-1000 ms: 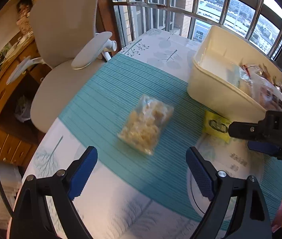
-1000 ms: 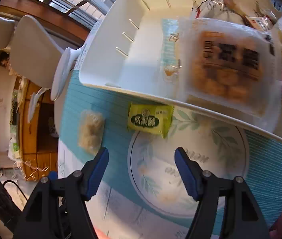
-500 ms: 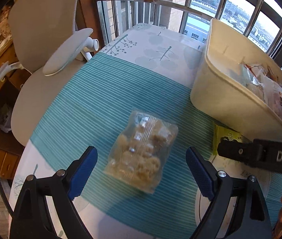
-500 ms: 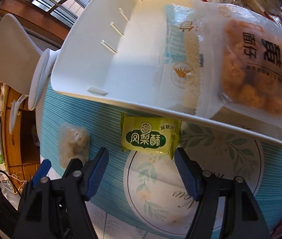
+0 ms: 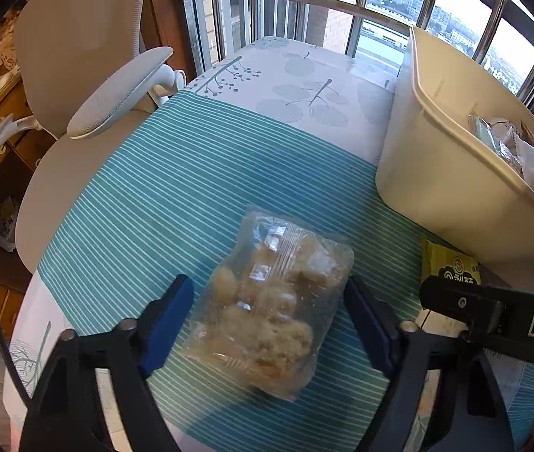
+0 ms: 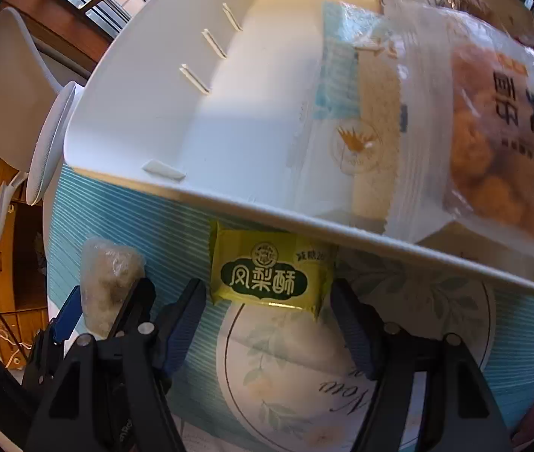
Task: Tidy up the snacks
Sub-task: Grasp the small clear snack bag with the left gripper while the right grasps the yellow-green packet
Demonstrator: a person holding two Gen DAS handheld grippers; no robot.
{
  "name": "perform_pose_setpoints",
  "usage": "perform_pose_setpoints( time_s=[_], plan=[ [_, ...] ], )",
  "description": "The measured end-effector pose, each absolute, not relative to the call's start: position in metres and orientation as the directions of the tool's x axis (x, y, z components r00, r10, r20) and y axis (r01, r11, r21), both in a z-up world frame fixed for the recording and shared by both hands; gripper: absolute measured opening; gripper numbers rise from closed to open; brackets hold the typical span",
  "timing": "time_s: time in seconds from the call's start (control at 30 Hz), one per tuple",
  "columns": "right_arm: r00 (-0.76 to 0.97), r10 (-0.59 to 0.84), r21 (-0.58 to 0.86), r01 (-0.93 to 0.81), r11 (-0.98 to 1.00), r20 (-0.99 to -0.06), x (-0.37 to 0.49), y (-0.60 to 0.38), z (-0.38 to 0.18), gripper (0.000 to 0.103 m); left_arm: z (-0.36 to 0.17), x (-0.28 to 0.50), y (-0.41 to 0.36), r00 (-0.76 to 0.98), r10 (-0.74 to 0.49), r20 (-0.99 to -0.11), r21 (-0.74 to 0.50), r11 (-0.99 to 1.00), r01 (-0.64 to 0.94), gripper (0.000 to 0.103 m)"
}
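A clear bag of pale snacks (image 5: 272, 305) lies on the teal striped tablecloth; it also shows in the right wrist view (image 6: 109, 278). My left gripper (image 5: 269, 320) is open, its blue pads on either side of the bag. A small yellow-green snack packet (image 6: 270, 275) lies beside the white bin (image 6: 229, 197); it also shows in the left wrist view (image 5: 449, 267). My right gripper (image 6: 269, 324) is open with the packet between its fingertips. The bin (image 5: 436, 173) holds several snack bags (image 6: 493, 143).
A grey office chair (image 5: 78, 86) stands at the table's left edge. Window bars (image 5: 342, 3) run behind the table's far edge. A round floral print (image 6: 323, 376) marks the cloth under my right gripper. The left gripper shows in the right wrist view (image 6: 90, 324).
Both grippers moved forward and down. The clear bag now sits between the left pads, and the yellow-green packet between the right fingertips. Both stay open.
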State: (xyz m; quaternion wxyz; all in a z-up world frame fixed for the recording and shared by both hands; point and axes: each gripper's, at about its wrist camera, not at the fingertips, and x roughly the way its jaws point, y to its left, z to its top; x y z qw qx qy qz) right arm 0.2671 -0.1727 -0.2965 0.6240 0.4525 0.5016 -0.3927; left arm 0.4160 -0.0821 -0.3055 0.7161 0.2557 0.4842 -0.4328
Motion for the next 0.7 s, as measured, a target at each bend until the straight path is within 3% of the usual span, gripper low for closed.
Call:
perform_pose_setpoints(
  time_s=[0.07, 0.13, 0.23, 0.5, 0.7],
  plan=[
    [0.18, -0.039, 0.161, 0.944, 0.289, -0.983, 0.27, -0.172, -0.297, 0.07, -0.306, 0.416, -0.081, 0.164, -0.378, -0.911, -0.053, 0.502, 0.863, 0.07],
    [0.171, -0.043, 0.151, 0.943, 0.296, -0.984, 0.274, -0.172, -0.298, 0.07, -0.305, 0.416, -0.079, 0.161, -0.385, -0.909, -0.063, 0.507, 0.86, 0.056],
    [0.15, -0.057, 0.125, 0.942, 0.312, -0.987, 0.278, -0.17, -0.298, 0.07, -0.304, 0.415, -0.076, 0.182, -0.389, -0.903, -0.054, 0.524, 0.85, 0.049],
    [0.112, -0.053, 0.087, 0.933, 0.349, -0.992, 0.293, -0.172, -0.3, 0.067, -0.298, 0.411, -0.056, 0.169, -0.403, -0.899, -0.119, 0.597, 0.793, 0.045],
    [0.108, -0.01, 0.097, 0.926, 0.366, -0.994, 0.293, -0.172, -0.299, 0.06, -0.293, 0.396, -0.028, 0.158, -0.399, -0.903, -0.179, 0.685, 0.706, 0.045]
  ],
)
